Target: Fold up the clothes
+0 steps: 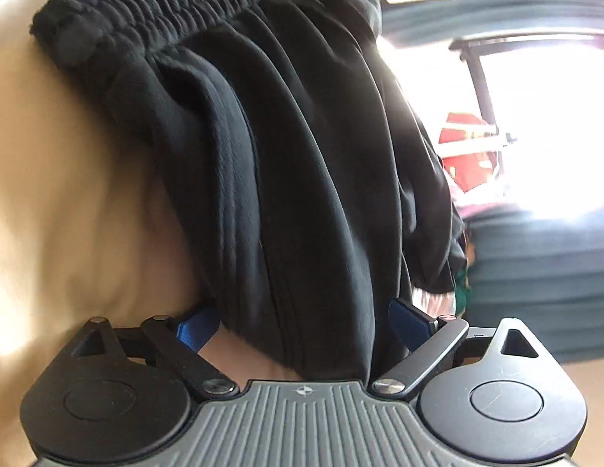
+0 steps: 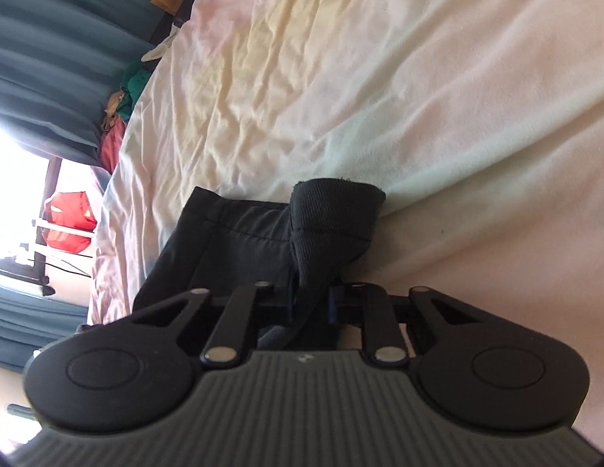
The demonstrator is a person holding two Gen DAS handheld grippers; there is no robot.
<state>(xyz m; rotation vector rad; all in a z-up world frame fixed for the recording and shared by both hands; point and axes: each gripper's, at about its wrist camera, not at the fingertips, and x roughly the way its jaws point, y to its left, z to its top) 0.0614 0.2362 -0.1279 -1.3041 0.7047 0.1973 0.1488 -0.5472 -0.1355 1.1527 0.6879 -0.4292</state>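
Tongs, right (image 2: 311, 303): pinched shut on a ribbed band end of the black garment (image 2: 239, 241), likely a cuff or waistband corner; cloth runs down between the blue pads. Held so this end stays controlled for a fold.
Tongs, left (image 1: 302, 327): spread wide, one blue pad (image 1: 196, 329) on each side of the cloth, not pressing; fabric bulges between them. Looks released or not yet gripped.
Garment: black trousers or shorts, elastic waistband (image 1: 146, 11) gathered at the far end in the left view, pleats running toward the camera.
Where: lying on the bed, on a pale wrinkled bedsheet (image 2: 379, 78); bunched, not flat.
Fold stage: judged early or mid, no neat rectangle visible.
Background: teal curtains (image 2: 48, 39), bright window, red bag (image 2: 70, 222) outside. Irrelevant.
Risk: one-sided hold may drag the cloth crooked.
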